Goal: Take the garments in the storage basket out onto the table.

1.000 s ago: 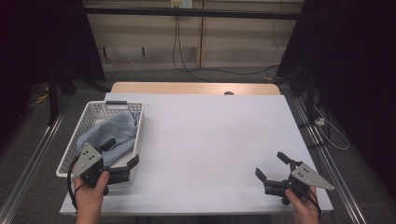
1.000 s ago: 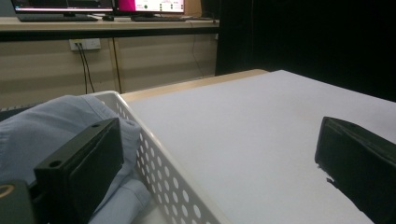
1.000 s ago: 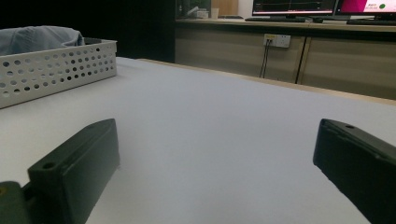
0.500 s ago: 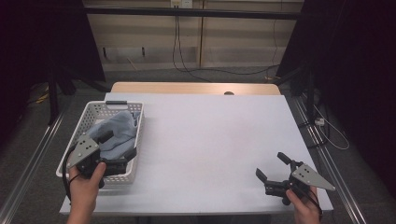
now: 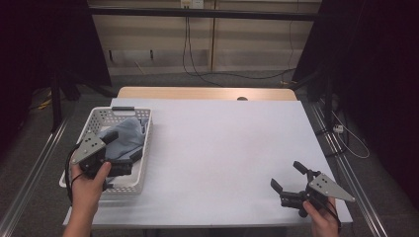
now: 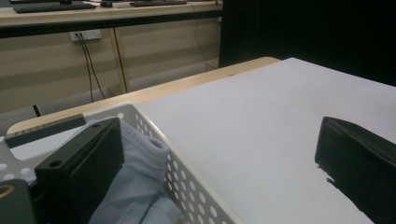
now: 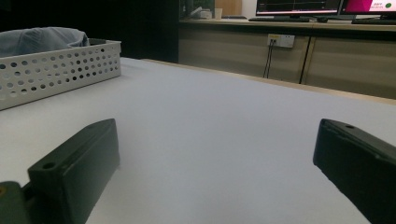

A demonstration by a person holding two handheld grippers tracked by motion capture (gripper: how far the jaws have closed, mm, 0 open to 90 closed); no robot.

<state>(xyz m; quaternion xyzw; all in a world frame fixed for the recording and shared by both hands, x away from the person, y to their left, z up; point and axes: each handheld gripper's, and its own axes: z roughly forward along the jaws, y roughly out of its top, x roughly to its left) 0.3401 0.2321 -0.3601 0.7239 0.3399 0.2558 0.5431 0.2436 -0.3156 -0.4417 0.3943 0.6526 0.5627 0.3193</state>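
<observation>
High view: blue-grey cloth (image 5: 123, 139) bunched in white basket (image 5: 140, 148) at table's (image 5: 227, 148) left edge. Left gripper (image 5: 121, 151), jaws spread, hovers over basket's near end; cloth lies just beyond, so it's nearer. Right gripper (image 5: 286, 177), jaws spread, sits well apart near right.

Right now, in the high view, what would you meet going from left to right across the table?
Left gripper → basket with blue cloth → bare white tabletop → right gripper.

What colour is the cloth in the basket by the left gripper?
Pale blue-grey. The cloth shows best in the left gripper view, bunched inside the white perforated basket.
</observation>
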